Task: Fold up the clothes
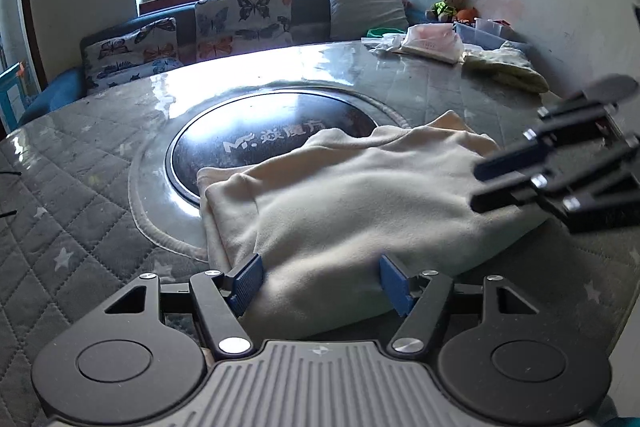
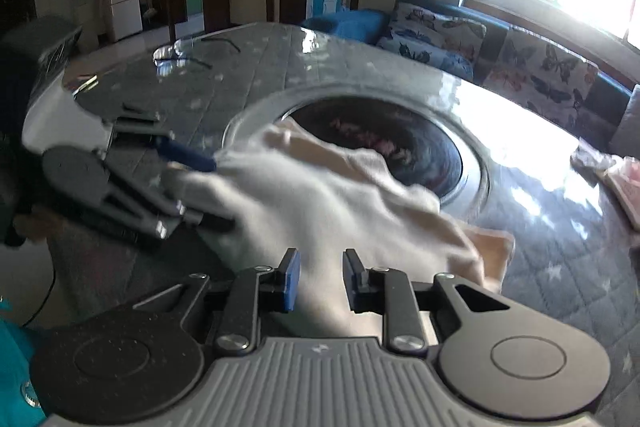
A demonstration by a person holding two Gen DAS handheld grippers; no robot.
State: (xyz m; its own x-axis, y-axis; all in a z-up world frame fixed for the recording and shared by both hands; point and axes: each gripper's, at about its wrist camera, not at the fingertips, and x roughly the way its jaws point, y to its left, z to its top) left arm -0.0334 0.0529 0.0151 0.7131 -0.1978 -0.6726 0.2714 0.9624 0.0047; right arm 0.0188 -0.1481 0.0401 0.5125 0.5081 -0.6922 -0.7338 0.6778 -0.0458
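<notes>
The cream fleece garment (image 1: 352, 195) lies part-folded on the grey quilted table (image 1: 80, 187), overlapping its dark round centre plate (image 1: 240, 143). Left tongs (image 1: 320, 283) gape around its near edge; right tongs (image 2: 318, 279) straddle cloth, released. A one-sided pinch could drag the fold askew.

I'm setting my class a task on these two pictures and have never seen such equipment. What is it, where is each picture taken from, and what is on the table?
There is no robot. A person holds a black two-finger claw in each hand, and each has a camera looking along its fingers. One picture is from the left claw, the other from the right claw. On the round grey quilted table lies a cream fleece garment, partly folded. Its cloth sits between both claws' blue pads; a firm pinch cannot be confirmed.
</notes>
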